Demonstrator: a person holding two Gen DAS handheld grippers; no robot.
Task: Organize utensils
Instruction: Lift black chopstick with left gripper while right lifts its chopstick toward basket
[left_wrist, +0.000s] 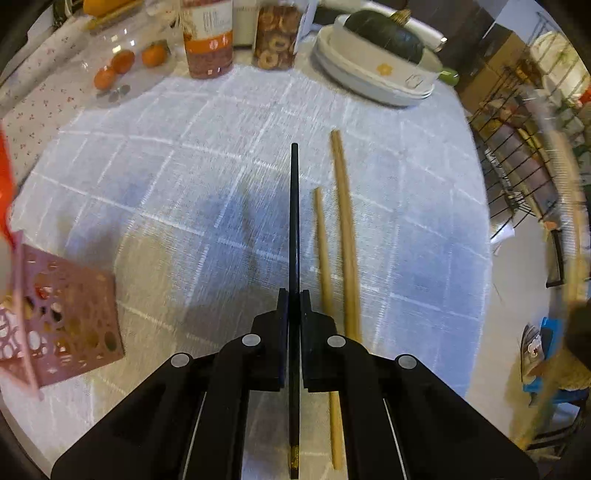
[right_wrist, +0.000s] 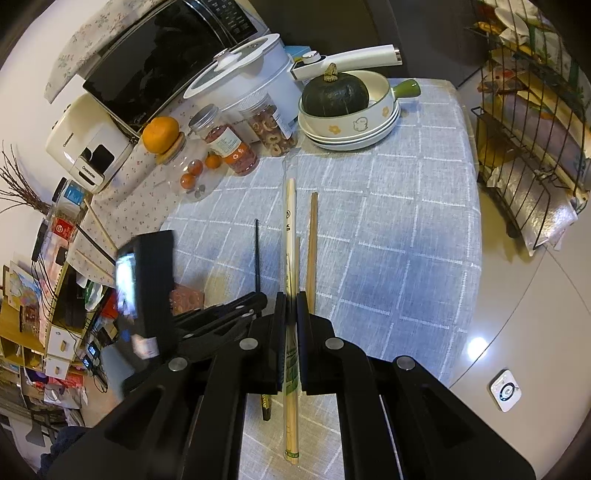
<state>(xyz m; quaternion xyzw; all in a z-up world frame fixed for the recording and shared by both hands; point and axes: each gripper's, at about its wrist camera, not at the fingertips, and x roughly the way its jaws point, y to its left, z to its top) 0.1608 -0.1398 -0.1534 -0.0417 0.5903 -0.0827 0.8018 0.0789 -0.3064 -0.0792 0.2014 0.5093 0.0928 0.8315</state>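
While the left gripper (left_wrist: 294, 295) clamps a black chopstick (left_wrist: 294, 221) pointing straight ahead, the pink perforated holder (left_wrist: 70, 321) sits on the table (left_wrist: 406, 221) to its left; the right gripper (right_wrist: 291, 299) grips wrapped bamboo chopsticks (right_wrist: 291, 221) lengthwise.

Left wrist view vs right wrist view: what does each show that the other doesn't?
Only left wrist: the left tool shut on a black chopstick, seen head-on, and the pink perforated square holder up close.
Only right wrist: the right tool shut on wrapped pale bamboo chopsticks; black microwave; white lidded pot.
Both: checked grey tablecloth, dark green squash in a white bowl, loose wooden chopstick.
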